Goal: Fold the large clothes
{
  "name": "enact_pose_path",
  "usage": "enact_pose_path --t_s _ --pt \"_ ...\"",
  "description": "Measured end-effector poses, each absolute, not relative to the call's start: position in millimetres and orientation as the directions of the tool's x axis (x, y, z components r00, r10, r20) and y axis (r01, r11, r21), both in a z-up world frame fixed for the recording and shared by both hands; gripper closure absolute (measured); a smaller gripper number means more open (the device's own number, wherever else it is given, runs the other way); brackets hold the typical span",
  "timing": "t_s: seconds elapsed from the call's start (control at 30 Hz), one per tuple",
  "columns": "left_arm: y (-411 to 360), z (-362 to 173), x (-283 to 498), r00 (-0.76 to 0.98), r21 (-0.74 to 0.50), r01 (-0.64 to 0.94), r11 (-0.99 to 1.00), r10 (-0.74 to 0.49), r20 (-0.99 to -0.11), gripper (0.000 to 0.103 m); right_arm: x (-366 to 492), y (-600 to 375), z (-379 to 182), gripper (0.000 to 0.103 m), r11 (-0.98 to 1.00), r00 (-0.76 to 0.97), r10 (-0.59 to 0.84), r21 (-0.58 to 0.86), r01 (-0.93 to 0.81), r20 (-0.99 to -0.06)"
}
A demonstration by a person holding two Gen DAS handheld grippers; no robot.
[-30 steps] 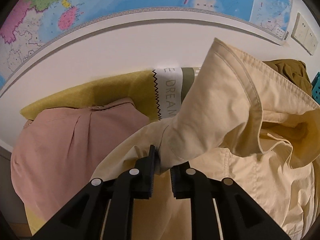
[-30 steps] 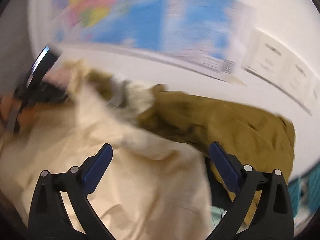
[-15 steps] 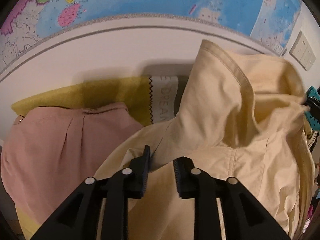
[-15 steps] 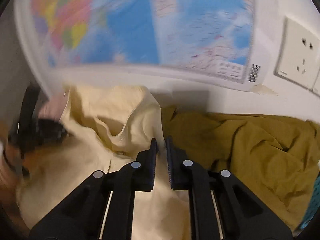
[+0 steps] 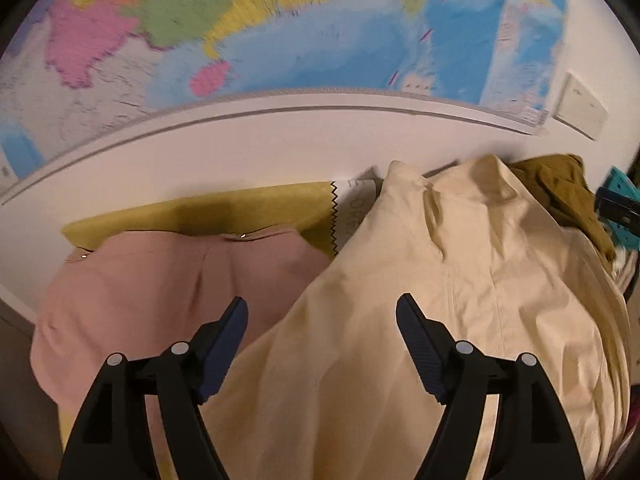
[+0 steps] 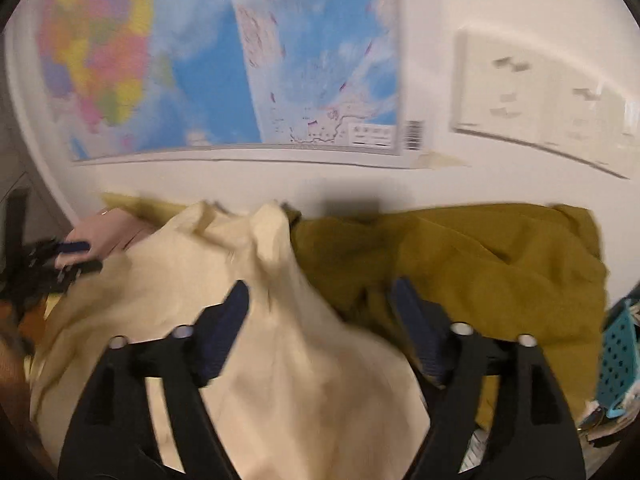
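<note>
Wall map [image 5: 280,40] across the top, 10 to 2 o'clock. Cream shirt [image 5: 460,300] heaped at centre to 4 o'clock: soft, light, limp; best pinched at collar [image 5: 492,176] or shoulder seams. Pink garment [image 5: 160,288] at 9 o'clock, olive garment [image 6: 460,264] at 3, both crowding its edges. Left gripper [image 5: 322,312] and right gripper [image 6: 320,300] just opened, jaws apart, cloth below, unpinched.

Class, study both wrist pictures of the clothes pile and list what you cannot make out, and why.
- Printed cloth, left wrist view: the cream shirt covers most of its lettering.
- Map, right wrist view: blur makes its labels unreadable.
- Teal basket, right wrist view: cut off by the picture's edge; contents unclear.
- Pink shirt, left wrist view: lower part hidden behind the left gripper.
</note>
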State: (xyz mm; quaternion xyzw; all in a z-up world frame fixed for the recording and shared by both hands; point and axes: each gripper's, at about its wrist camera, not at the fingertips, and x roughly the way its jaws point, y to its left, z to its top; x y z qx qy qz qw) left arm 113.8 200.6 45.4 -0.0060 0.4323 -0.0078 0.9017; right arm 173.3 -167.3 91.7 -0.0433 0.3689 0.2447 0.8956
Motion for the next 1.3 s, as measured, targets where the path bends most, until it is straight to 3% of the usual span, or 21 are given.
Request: enact_pose_path --t_s 0.13,0.4,0.43,0.47,0.5,0.53,0.57,0.8,0.97,1.03,1.07,1.17,1.3 --pt "208 45 76 0.654 0.003 0.026 1.0 -0.015 -0.756 0.028 108 -208 84 0.012 0.874 0.574 0.414 0.133 -0.467 -0.707" --pt "208 34 35 0.665 -0.045 0.018 0.999 -0.045 -0.745 0.028 -14 -267 -5 0.01 0.884 0.391 0.44 0.314 -0.345 -0.808" --pt "207 33 32 0.665 -0.049 0.019 0.999 -0.049 -0.745 0.028 -24 -274 -17 0.022 0.864 0.369 0.492 0.388 -0.321 -0.789" --pt "205 33 30 0.668 -0.054 0.018 0.998 -0.052 -0.743 0.028 -29 -278 -22 0.047 0.846 0.362 0.527 0.434 -0.308 -0.769" --pt "205 33 28 0.669 -0.057 0.019 0.998 -0.055 -0.741 0.028 -33 -281 -26 0.061 0.825 0.35 0.563 0.481 -0.297 -0.749" --pt "205 33 26 0.669 -0.056 0.02 0.998 -0.055 -0.741 0.028 -34 -286 -25 0.082 0.824 0.358 0.565 0.489 -0.287 -0.743" --pt "205 34 24 0.671 -0.052 0.017 0.998 -0.05 -0.739 0.028 -35 -289 -17 0.097 0.83 0.382 0.557 0.478 -0.288 -0.738" --pt "208 47 -8 0.71 0.001 0.004 1.0 -0.002 -0.704 0.028 -13 -328 89 0.099 0.928 0.635 0.371 0.289 -0.234 -0.678" --pt "226 34 -50 0.713 0.001 -0.007 1.0 0.006 -0.701 0.028 20 -323 61 0.095 0.978 0.622 0.208 0.137 -0.16 -0.755" --pt "232 24 -67 0.704 -0.012 -0.02 1.0 0.006 -0.71 0.028 30 -326 31 0.088 0.981 0.579 0.195 0.155 -0.117 -0.791" --pt "234 19 -75 0.693 -0.03 -0.017 0.999 -0.01 -0.721 0.028 33 -328 17 0.077 0.985 0.566 0.173 0.145 -0.094 -0.806" --pt "237 9 -96 0.68 -0.06 0.007 0.998 -0.048 -0.732 0.028 33 -332 -6 0.059 0.981 0.544 0.18 0.187 -0.044 -0.82" --pt "224 2 -125 0.672 -0.101 0.088 0.991 -0.134 -0.728 0.027 20 -338 0 0.041 0.965 0.595 0.225 0.261 -0.026 -0.772"
